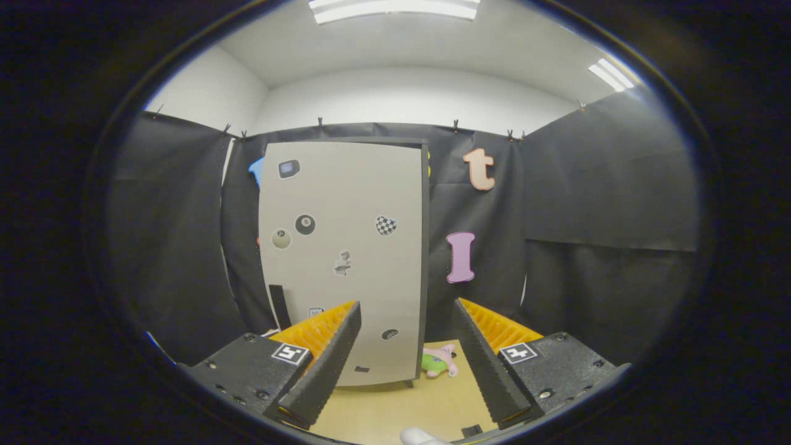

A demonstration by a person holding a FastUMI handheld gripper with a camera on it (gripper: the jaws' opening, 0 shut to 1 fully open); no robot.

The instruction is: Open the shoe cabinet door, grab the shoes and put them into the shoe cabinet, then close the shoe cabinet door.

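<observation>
Grey and flat, the shoe cabinet door (343,259) stands shut just beyond the claw (405,364), its right edge a dark vertical strip with open black cloth wall to that side. About nine stickers dot its face, and one dark handle (279,306) sits near its lower left. One small pink and green plush toy (440,361) lies on the tabletop (395,402) beside the cabinet's lower right corner. Both fingers are spread wide, gripping nothing, with bare wood between them.
</observation>
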